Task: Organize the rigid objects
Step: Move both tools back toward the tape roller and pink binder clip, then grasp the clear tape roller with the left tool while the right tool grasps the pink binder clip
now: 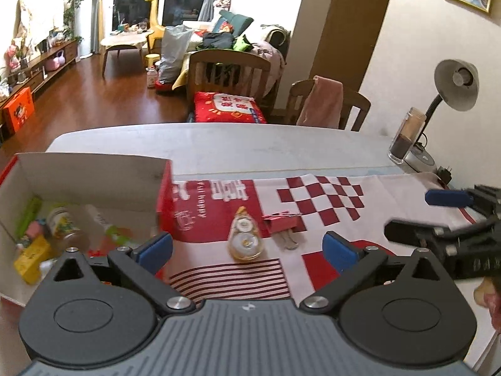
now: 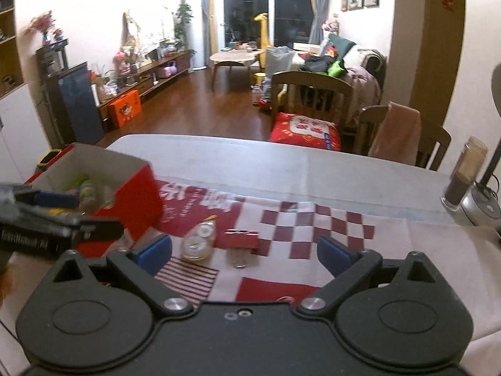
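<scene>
the left gripper hangs wide open over a red-and-white cloth, nothing between its blue pads. ahead lie a correction tape dispenser and, just beside it, a pink binder clip. a red box of small items sits at left; the right gripper enters from the right edge.

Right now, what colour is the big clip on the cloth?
The binder clip is pink with silver handles, clearest in the left wrist view.

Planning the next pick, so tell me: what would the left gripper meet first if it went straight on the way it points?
Probably the correction tape, lying on the cloth between the open fingers of the left gripper. The binder clip sits just right of it. Depth is uncertain.
</scene>
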`<state>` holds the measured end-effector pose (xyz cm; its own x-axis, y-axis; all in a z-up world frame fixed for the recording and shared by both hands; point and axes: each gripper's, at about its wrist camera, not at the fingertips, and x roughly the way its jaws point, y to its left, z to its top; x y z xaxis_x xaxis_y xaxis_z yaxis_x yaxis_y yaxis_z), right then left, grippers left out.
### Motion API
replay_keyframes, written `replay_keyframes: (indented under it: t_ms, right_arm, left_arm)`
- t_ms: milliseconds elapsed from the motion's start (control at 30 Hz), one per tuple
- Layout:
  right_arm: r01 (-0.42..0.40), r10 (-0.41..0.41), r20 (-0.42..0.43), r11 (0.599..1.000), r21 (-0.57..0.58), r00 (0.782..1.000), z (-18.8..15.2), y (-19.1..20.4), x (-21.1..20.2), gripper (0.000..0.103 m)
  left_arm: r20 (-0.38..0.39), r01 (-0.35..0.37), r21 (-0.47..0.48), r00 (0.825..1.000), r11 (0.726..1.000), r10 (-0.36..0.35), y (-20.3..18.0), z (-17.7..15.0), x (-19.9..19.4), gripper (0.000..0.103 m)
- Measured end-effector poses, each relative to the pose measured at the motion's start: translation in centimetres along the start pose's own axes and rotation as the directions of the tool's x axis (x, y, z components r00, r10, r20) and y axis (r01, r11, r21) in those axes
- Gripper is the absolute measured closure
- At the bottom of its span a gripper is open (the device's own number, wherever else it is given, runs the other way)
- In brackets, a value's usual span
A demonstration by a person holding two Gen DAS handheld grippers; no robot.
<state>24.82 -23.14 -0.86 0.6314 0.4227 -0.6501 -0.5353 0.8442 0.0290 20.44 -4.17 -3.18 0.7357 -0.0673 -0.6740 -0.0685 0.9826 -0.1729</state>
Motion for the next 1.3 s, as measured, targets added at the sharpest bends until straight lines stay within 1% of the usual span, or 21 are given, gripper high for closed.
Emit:
replay_keyframes:
  t_ms: [100, 267, 333, 400, 467, 533, 700, 767, 867, 933, 1000, 1067, 1233, 1300]
  right_arm:
    - [0.003, -0.003, -0.011, 0.999, 0.036, 1.000, 0.4, -1.5, 1.1, 0.004]
    - [-0.003, 0.006, -0.034, 0.997, 0.082, 0.999, 0.5, -3.1, 3.6, 0.004]
    - [-0.021, 0.025, -0.046, 0.997, 0.077, 0.999, 0.4, -3.1, 4.8, 0.004]
    - [-0.040, 0.042, -0.054, 0.998, 0.045, 0.998, 0.3, -2.8, 5.8, 0.004]
    - [-0.051, 0.052, -0.066, 0.999, 0.009, 0.996, 0.1, -2.4, 6.8, 0.004]
    - [-0.069, 0.069, -0.091, 0.998, 0.005, 0.993, -0.1, -2.1, 8.2, 0.004]
    - [-0.076, 0.076, -0.129, 0.997, 0.005, 0.989, -0.3, -1.5, 11.2, 0.004]
    - [-0.079, 0.078, -0.144, 0.997, -0.001, 0.986, -0.5, -1.3, 12.4, 0.005]
    - [-0.071, 0.070, -0.166, 0.997, -0.004, 0.984, -0.6, -1.1, 14.1, 0.007]
    - [-0.064, 0.063, -0.180, 0.998, 0.001, 0.982, -0.6, -1.2, 15.1, 0.008]
    - [-0.059, 0.059, -0.192, 0.998, 0.007, 0.980, -0.7, -1.3, 16.1, 0.013]
    - [-0.061, 0.062, -0.205, 0.998, 0.008, 0.977, -0.8, -1.4, 16.9, 0.014]
    - [-0.065, 0.060, -0.224, 0.998, -0.015, 0.973, -0.9, -1.1, 18.4, 0.023]
    - [-0.065, 0.061, -0.231, 0.998, -0.010, 0.971, -0.9, -1.2, 19.0, 0.029]
  left_arm:
    - [0.018, -0.016, 0.020, 1.000, 1.000, 0.016, -1.4, -0.2, 1.4, 0.001]
    - [0.022, -0.052, 0.026, 0.998, 0.998, 0.051, -2.8, -0.9, 4.4, 0.001]
    - [0.013, -0.075, 0.035, 0.997, 0.997, 0.074, -3.1, -1.2, 5.8, 0.001]
    - [0.007, -0.094, 0.030, 0.996, 0.995, 0.094, -3.2, -1.7, 7.1, 0.001]
    - [0.002, -0.092, 0.015, 0.996, 0.996, 0.092, -3.0, -2.0, 8.1, 0.001]
    - [-0.006, -0.093, 0.003, 0.996, 0.996, 0.093, -2.8, -2.3, 9.2, 0.001]
    - [-0.016, -0.145, 0.014, 0.989, 0.989, 0.145, -2.9, -2.8, 11.6, 0.001]
    - [-0.019, -0.151, 0.017, 0.988, 0.988, 0.151, -2.8, -3.0, 12.4, 0.001]
    - [-0.013, -0.177, 0.030, 0.984, 0.984, 0.177, -2.8, -3.4, 13.3, 0.001]
    - [-0.013, -0.182, 0.038, 0.983, 0.983, 0.183, -2.7, -3.5, 13.9, 0.001]
    - [-0.009, -0.189, 0.037, 0.982, 0.981, 0.189, -2.7, -3.5, 14.3, 0.001]
    - [-0.008, -0.185, 0.033, 0.983, 0.982, 0.185, -2.6, -3.6, 14.8, 0.001]
    - [-0.024, -0.197, 0.042, 0.980, 0.979, 0.198, -2.4, -4.0, 16.1, 0.001]
    - [-0.037, -0.206, 0.042, 0.978, 0.978, 0.207, -2.1, -4.0, 16.5, 0.001]
